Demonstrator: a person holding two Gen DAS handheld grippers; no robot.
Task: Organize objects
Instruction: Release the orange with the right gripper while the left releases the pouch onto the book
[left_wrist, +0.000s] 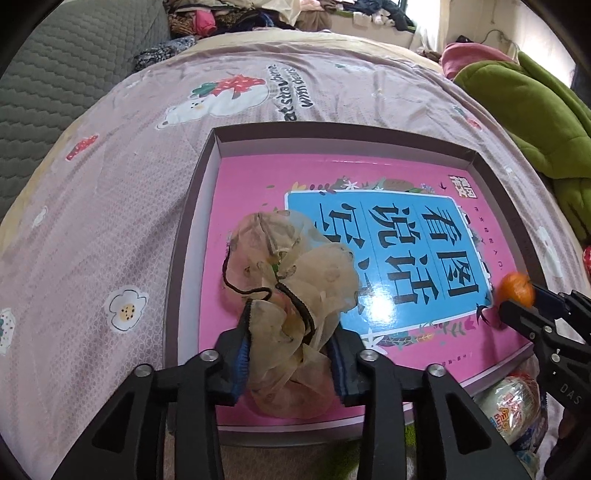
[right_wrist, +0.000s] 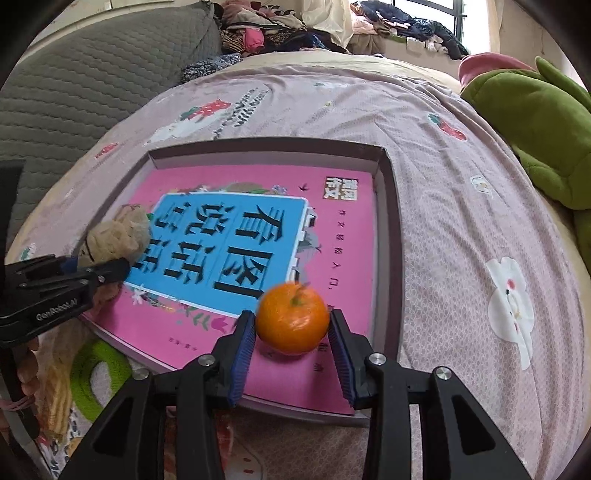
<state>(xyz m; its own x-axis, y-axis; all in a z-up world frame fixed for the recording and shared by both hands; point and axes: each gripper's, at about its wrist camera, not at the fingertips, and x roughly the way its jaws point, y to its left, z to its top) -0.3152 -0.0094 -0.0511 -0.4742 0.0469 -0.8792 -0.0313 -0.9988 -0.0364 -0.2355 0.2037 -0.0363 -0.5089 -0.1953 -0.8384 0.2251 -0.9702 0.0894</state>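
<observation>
Loosely bunched and semi-sheer, the beige mesh pouch (left_wrist: 291, 291) with its black cord edging lay on the glossy pink book (left_wrist: 406, 343) inside the shallow grey cardboard box (left_wrist: 192, 206). The left claw (left_wrist: 291, 354) stood with its blue ribbed pads on either side of the pouch's lower end; its jaws were parted, the left pad against the fabric's edge and the right pad close beside it, and I could not tell whether either pad pressed.

From the right wrist view, the right claw (right_wrist: 291, 347) held a round, smooth-skinned orange mandarin (right_wrist: 292, 317) with a small green stem between its blue pads, both pads against the fruit's sides. The fruit sat low over the pink cover near the book's near edge, and its outline was slightly blurred. The book's blue panel carried large black characters and a flowered border.

The box rested on a bed sheet (right_wrist: 461, 221) of pale mauve woven cloth printed with white flowers, strawberries and bears. A green plush toy (right_wrist: 535, 122) lay at the far right of the bed, a grey quilted cushion (right_wrist: 92, 74) at the far left. Near the box's front edge lay a green fuzzy ring (right_wrist: 92, 376), and in the left view, a crinkly plastic-wrapped snack (left_wrist: 513, 410).
</observation>
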